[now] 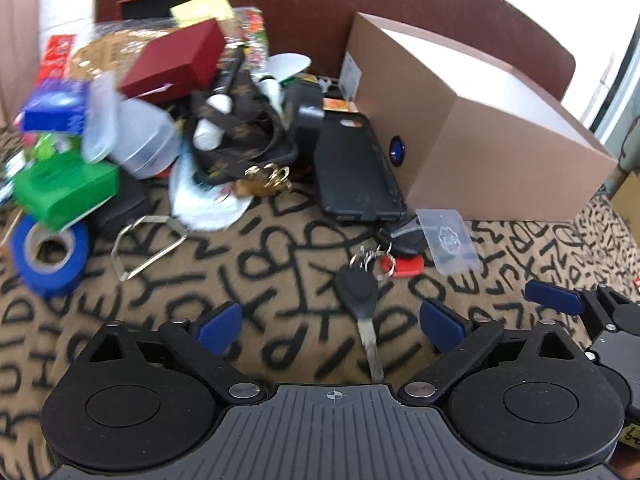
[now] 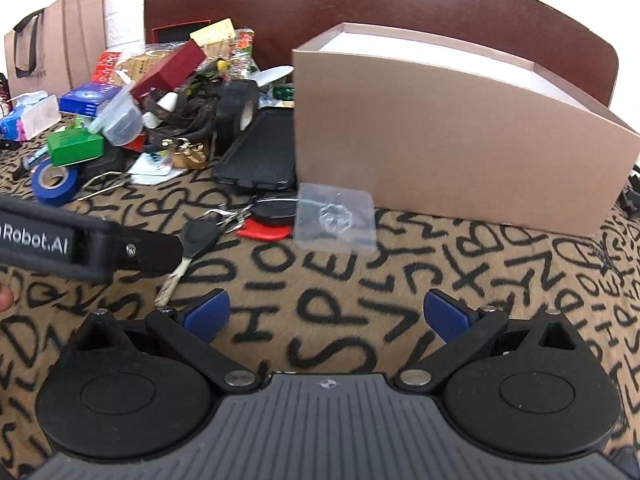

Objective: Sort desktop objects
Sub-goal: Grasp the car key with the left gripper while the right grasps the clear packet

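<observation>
Evidently the car key (image 1: 362, 300) was the piece being gone after: it lay flat on the lettered tablecloth (image 1: 248, 264) just in front of the cardboard box (image 1: 480, 136), blade toward the camera, its ring chained to a red tag (image 1: 404, 266) and a black fob (image 1: 404, 238) that sat closer to the box. The left gripper (image 1: 330, 326) was spread wide, nothing in it, its blue pads (image 1: 220, 326) straddling the key's blade without touching, probably lined up to pinch it. The right gripper (image 2: 326, 312) was likewise released and empty, over bare cloth in front of the box, facing a clear plastic packet (image 2: 336, 218) that rested against the box's foot. Left of the box lay a black phone case (image 1: 356, 168), beyond it the unsorted heap, with a blue tape roll (image 1: 50, 254) farthest out; the box stood open-topped, likely to receive items
</observation>
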A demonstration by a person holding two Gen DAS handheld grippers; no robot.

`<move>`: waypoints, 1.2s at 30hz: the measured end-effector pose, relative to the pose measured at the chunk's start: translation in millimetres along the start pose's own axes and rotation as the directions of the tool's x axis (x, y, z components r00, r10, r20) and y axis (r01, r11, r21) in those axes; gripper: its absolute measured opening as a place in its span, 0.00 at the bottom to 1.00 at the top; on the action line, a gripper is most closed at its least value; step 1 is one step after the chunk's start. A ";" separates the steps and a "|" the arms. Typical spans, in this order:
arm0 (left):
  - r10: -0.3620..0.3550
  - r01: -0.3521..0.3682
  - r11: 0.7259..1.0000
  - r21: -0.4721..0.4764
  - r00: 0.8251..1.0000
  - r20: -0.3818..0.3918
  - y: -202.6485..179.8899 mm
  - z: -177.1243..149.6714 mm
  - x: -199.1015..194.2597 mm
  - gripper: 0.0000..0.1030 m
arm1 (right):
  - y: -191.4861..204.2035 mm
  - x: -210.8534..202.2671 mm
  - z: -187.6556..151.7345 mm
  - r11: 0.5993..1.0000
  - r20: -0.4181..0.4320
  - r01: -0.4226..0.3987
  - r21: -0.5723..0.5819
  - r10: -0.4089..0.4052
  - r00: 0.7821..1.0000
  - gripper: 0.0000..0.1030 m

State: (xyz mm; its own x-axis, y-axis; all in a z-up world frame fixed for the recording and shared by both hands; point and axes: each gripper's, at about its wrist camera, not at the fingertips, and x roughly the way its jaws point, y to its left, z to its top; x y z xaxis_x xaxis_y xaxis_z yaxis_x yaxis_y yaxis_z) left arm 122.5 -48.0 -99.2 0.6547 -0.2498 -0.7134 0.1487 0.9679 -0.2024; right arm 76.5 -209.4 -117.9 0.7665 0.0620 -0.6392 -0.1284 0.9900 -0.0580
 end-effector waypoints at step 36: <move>-0.079 0.083 0.995 0.047 0.994 -0.076 5.4 -6.7 -4.8 0.03 | -22.0 -6.6 -6.2 0.994 0.020 -0.104 0.031 0.104 0.994 0.35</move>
State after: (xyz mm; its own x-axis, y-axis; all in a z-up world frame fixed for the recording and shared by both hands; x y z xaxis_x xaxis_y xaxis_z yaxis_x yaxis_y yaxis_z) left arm 115.2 -41.7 -101.4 0.5829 -0.3271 -0.7438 0.2374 0.9440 -0.2290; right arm 70.4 -232.4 -117.1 0.7617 0.1668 -0.6261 -0.1879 0.9816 0.0329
